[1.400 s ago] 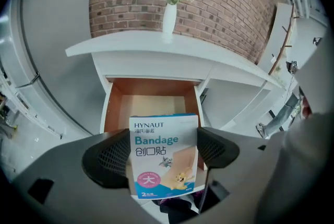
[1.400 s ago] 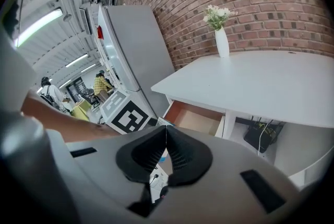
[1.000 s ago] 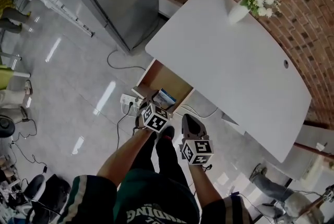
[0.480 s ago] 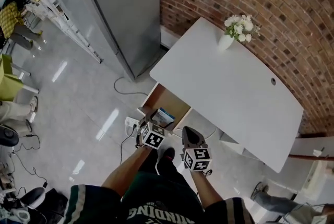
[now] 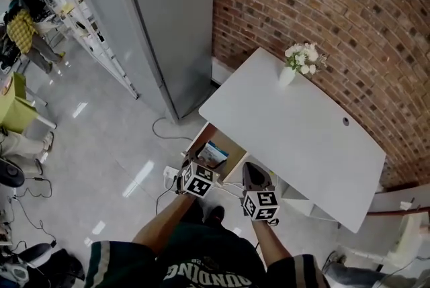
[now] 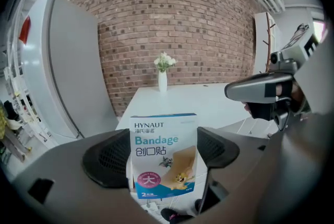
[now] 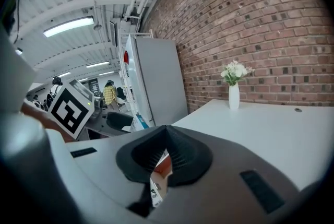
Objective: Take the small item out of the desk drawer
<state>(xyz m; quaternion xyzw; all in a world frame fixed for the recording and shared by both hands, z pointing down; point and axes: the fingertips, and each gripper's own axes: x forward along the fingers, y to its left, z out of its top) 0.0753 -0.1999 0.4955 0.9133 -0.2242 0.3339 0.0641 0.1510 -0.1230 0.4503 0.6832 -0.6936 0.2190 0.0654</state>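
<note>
A brick wall (image 5: 322, 5) backs the white surface (image 5: 302, 139), and more of both shows than a second ago. The left tool (image 5: 205, 166) still clamps the bandage box (image 6: 163, 139) by its sides, above the open drawer (image 5: 234, 158). The box stands upright, long axis vertical, print facing the tool's camera. The right tool (image 7: 164, 157) hovers alongside with its jaws together.

Vase (image 5: 287, 75) on desk (image 5: 302, 139); drawer (image 5: 230, 148) beneath; cabinet (image 5: 171, 18) left
</note>
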